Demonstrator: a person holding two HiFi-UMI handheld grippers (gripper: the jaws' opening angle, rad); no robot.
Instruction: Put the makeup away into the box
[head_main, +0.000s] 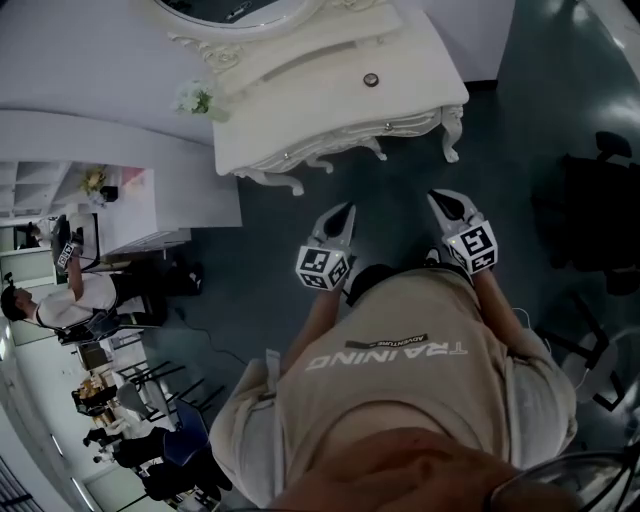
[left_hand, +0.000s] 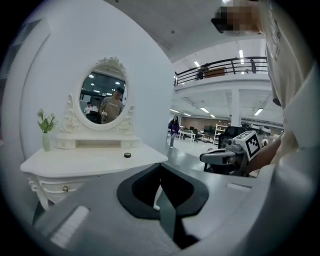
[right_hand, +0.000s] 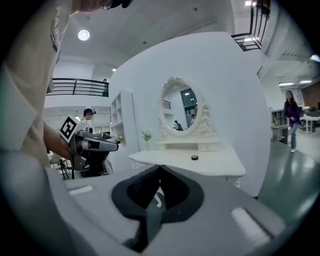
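The left gripper (head_main: 346, 210) and right gripper (head_main: 437, 198), jaws pressed together and empty, hover mid-frame below a white carved wooden dressing table (head_main: 420, 95) bearing a small round dark disc (head_main: 371, 79).

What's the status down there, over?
Both shut, empty: left hand-held gripper, right hand-held gripper. Small black round item untouched on dressing table; no box in view. Nothing blocking the approach.
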